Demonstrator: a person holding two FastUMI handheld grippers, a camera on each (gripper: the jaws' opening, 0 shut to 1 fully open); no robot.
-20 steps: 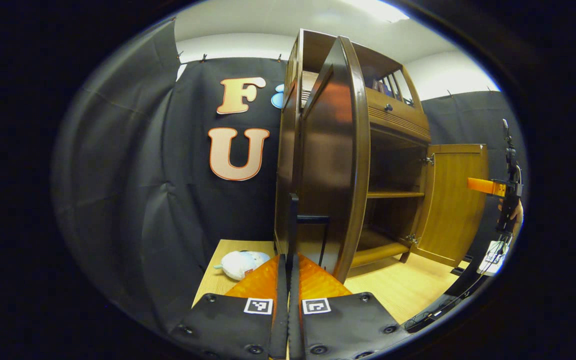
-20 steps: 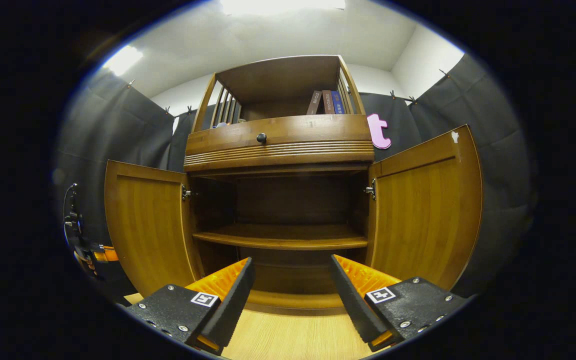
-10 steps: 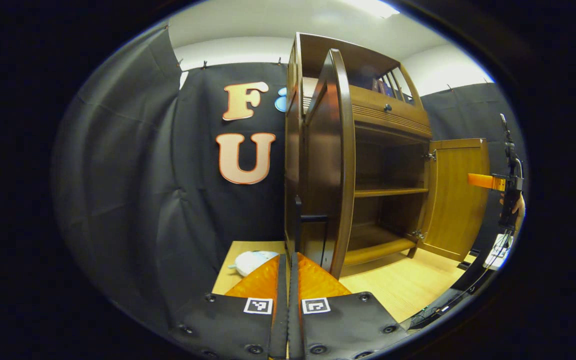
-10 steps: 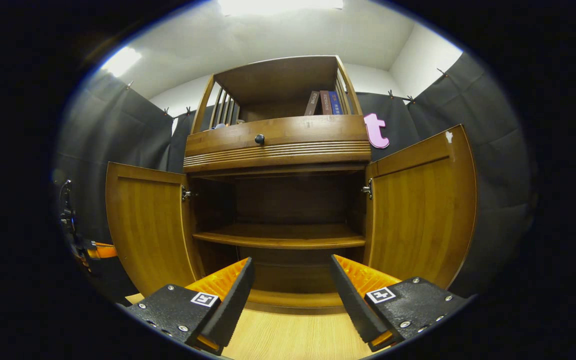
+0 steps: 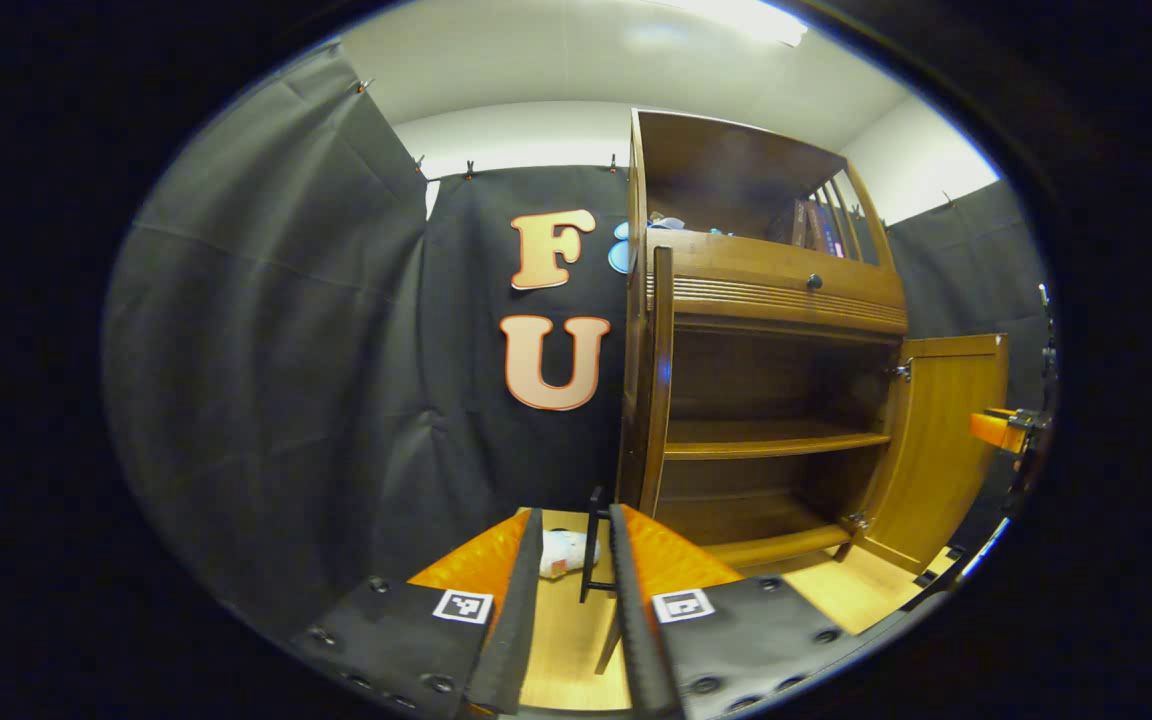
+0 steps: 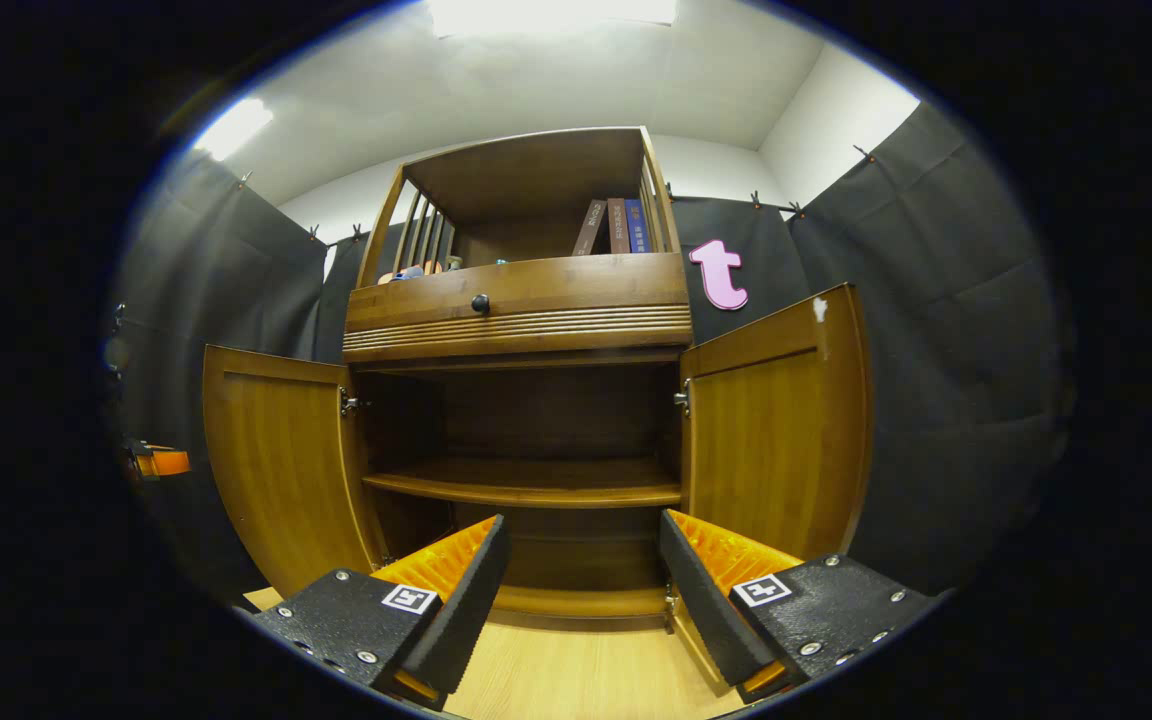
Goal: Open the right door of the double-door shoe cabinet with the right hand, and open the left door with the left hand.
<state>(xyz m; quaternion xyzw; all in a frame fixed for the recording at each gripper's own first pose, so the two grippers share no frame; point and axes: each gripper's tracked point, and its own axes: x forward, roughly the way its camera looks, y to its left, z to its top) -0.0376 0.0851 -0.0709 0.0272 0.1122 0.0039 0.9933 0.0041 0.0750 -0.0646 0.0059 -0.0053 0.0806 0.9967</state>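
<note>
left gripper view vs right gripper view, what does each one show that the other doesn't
Left gripper view alone: the black bar handle on the left door's outer face, standing between the parted fingers of the left gripper, and a small white soft toy on the floor.

Right gripper view alone: the left wooden door's inner panel, seen broadside, and the open right gripper.

Both: the brown wooden shoe cabinet with both doors open, its bare middle shelf, round black drawer knob and upright books.
</note>
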